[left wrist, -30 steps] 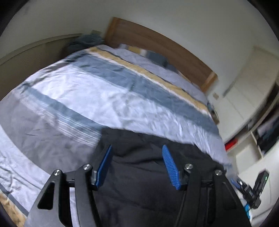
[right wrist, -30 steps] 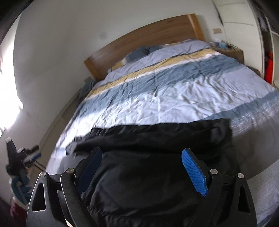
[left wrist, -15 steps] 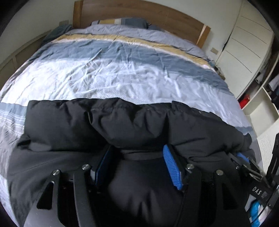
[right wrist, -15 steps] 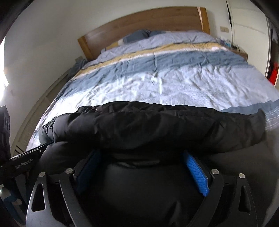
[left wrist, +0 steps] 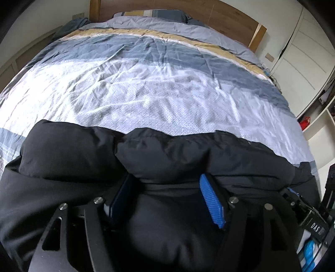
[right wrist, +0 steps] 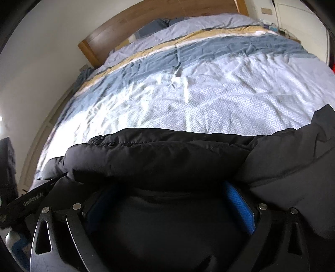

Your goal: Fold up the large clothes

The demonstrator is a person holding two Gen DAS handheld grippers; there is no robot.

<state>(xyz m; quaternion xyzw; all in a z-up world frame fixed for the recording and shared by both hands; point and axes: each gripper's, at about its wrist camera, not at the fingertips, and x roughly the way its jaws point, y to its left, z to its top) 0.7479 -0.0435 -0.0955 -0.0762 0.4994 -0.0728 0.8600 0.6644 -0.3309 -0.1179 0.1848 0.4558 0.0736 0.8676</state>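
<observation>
Soft daylight, strong fisheye bending in both views.
Brightest glare lay on the pale duvet (left wrist: 134,87) in mid-bed; the black jacket (right wrist: 159,159) showed little detail in shadow. Edges vignetted black, the headboard (right wrist: 129,23) curved, and the right view's periphery was slightly smeared.

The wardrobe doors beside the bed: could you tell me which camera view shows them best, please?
The left wrist view: the white wardrobe doors fill its upper right corner beside the wooden headboard, panel lines visible. The right wrist view catches only a narrow strip of them at its top right edge.
</observation>
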